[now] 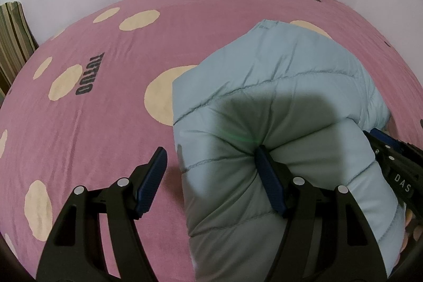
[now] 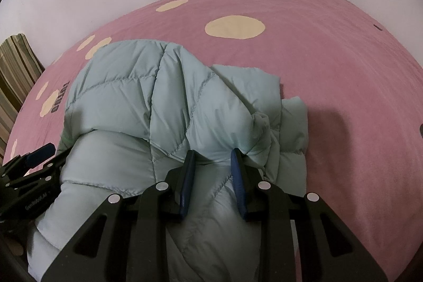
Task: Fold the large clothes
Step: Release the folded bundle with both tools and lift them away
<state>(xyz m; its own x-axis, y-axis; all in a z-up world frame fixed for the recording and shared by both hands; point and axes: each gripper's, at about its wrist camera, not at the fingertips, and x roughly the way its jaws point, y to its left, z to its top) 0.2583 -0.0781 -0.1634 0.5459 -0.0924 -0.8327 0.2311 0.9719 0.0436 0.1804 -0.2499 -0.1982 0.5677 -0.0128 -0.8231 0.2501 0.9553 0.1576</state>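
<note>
Closest to the lens is the left tool (image 1: 211, 171), fingers spread wide apart; its right pad (image 1: 269, 181) is pushed into the puffy jacket (image 1: 277, 102) while the left pad hangs over bare pink bedsheet (image 1: 87, 128), so nothing's pinched there. Right tool (image 2: 212, 171) has its fingers fairly close together with a ridge of the quilted fabric bunched between the blue pads; looks clamped on the jacket. The jacket itself is pale blue-green, heaped and partly doubled over on the bed, near the front edge; sheet has cream dots and dark lettering (image 1: 88, 73) well off to the left; striped cushion (image 1: 13, 44) sits at the far left by the wall.
</note>
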